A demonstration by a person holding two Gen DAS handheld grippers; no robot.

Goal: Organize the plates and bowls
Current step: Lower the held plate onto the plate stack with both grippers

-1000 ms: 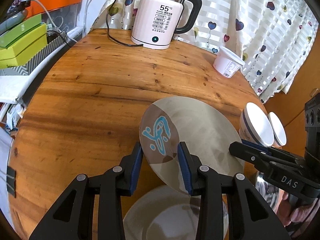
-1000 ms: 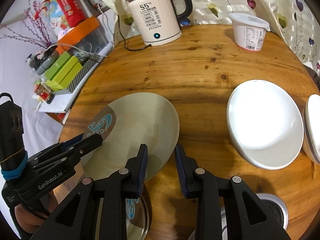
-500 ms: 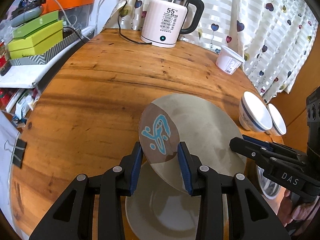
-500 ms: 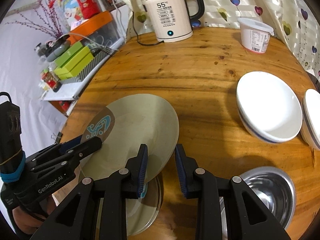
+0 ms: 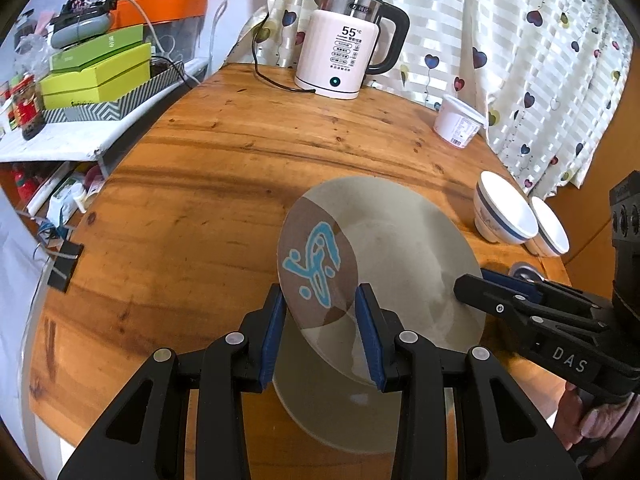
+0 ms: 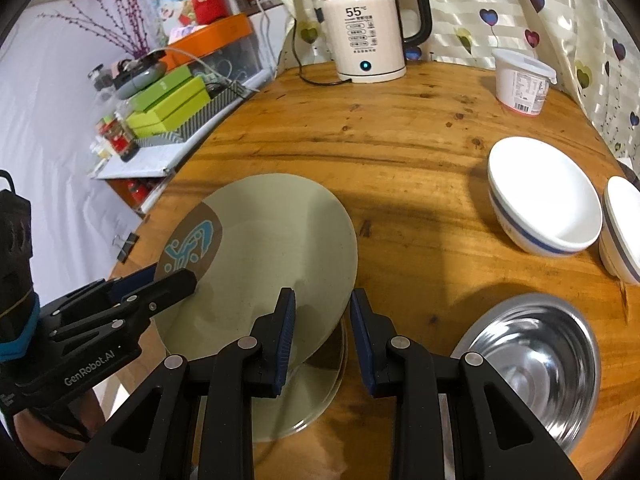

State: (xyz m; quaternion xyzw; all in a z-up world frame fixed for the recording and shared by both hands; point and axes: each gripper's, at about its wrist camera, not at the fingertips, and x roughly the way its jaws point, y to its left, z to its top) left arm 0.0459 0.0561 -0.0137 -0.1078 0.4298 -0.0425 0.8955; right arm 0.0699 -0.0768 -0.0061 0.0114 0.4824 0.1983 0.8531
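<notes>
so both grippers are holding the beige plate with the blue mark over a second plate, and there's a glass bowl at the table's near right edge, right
Not quite: that bowl is shiny stainless steel, not glass, as the right wrist view shows. The rest holds: the left gripper and the right gripper each grip an edge of the round beige plate with the blue mark, held tilted above a second beige plate lying on the round wooden table.

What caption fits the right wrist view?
Both grippers, right and left, carry a beige plate over a second plate, beside a steel bowl.
</notes>
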